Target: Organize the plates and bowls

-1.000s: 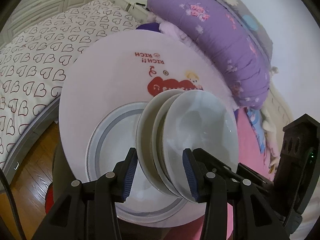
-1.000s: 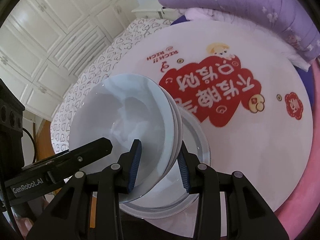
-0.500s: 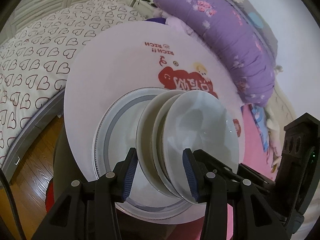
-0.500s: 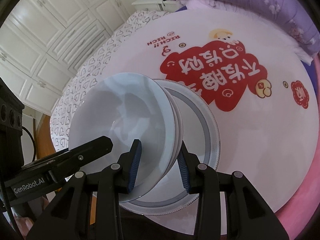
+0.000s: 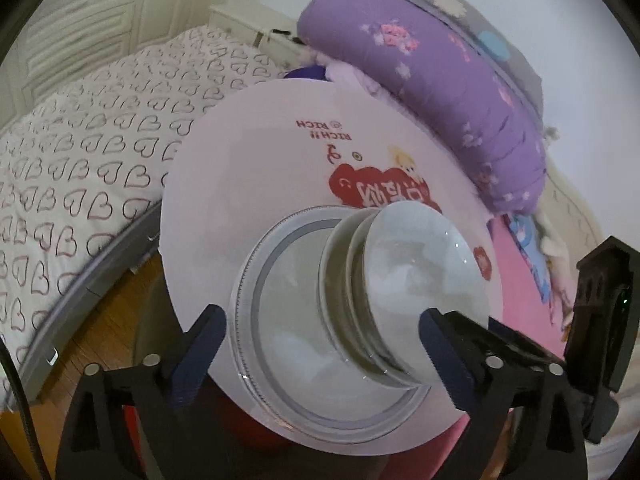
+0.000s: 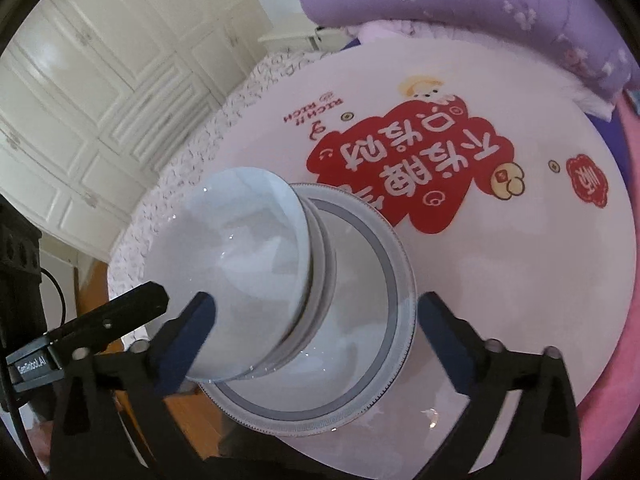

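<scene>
A stack of nested white bowls (image 5: 404, 288) (image 6: 236, 276) stands in a wide plate with a grey band (image 5: 276, 320) (image 6: 384, 292). The plate lies near the front edge of a round white table with a red print (image 5: 240, 160) (image 6: 520, 272). My left gripper (image 5: 322, 324) straddles the stack from one side and my right gripper (image 6: 318, 312) from the other. On both, the jaws are opening and stand wide. The bowls sit between the blue pads (image 5: 438, 340) (image 6: 192, 328), with a gap on each side. Neither gripper holds anything.
A bed cover with a heart print (image 5: 80, 160) lies to the left of the table, and a rolled purple quilt (image 5: 440, 92) (image 6: 500, 4) lies behind it. White wardrobe doors (image 6: 80, 88) stand at the back left. Wooden floor (image 5: 100, 320) shows below the table's edge, and pink bedding (image 5: 520, 292) to its right.
Both grippers were shut on the tilted bowl stack above the plate. The stack now rests in the plate, and both pairs of jaws have spread wide off it.
</scene>
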